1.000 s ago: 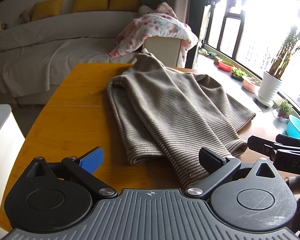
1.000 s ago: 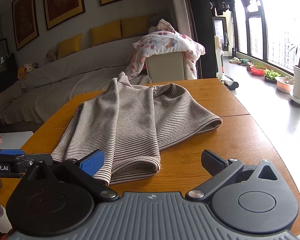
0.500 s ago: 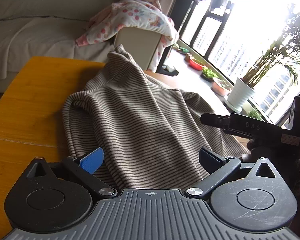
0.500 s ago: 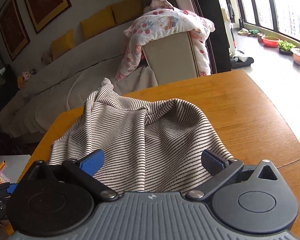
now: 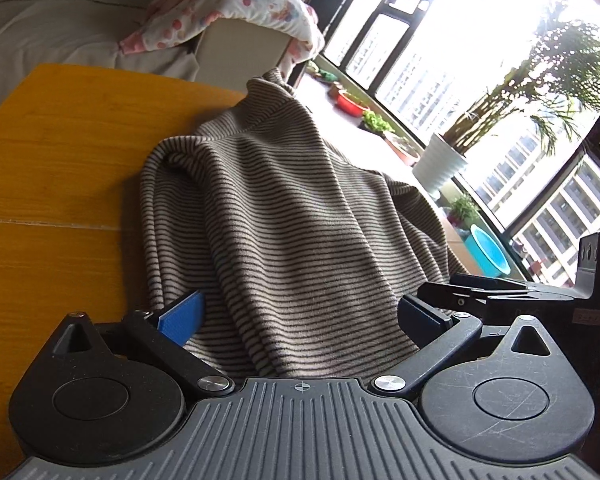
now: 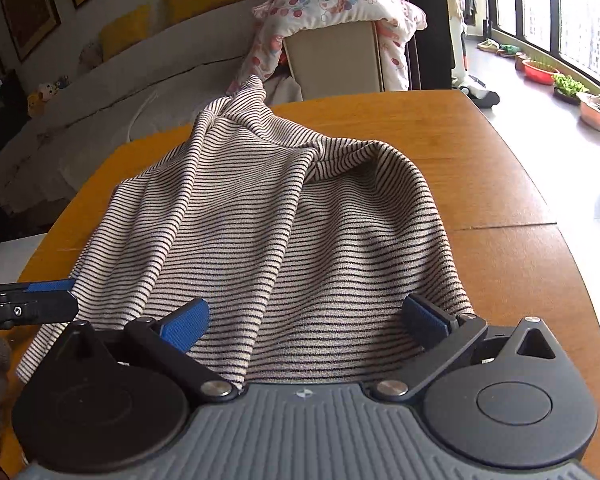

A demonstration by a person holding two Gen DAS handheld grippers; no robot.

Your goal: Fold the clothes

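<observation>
A brown and cream striped sweater (image 5: pixel 284 216) lies on the orange wooden table (image 5: pixel 52 152), its collar end raised at the far side. My left gripper (image 5: pixel 300 314) is open, its blue pads either side of the sweater's near hem. My right gripper (image 6: pixel 306 320) is open too, with the near hem of the sweater (image 6: pixel 284 240) lying between its pads. The right gripper's fingers show at the right of the left wrist view (image 5: pixel 488 292). The left gripper's fingers show at the left of the right wrist view (image 6: pixel 28 300).
A sofa (image 6: pixel 140 80) with yellow cushions and a floral quilt (image 6: pixel 332 4) over a chair stand beyond the table. Potted plants (image 5: pixel 444 160) and bowls line the window on the right. The table's (image 6: pixel 500 184) right edge is close.
Both grippers have moved forward and down onto the sweater's near hem, which now lies between their open pads. The far collar end stands bunched higher.
</observation>
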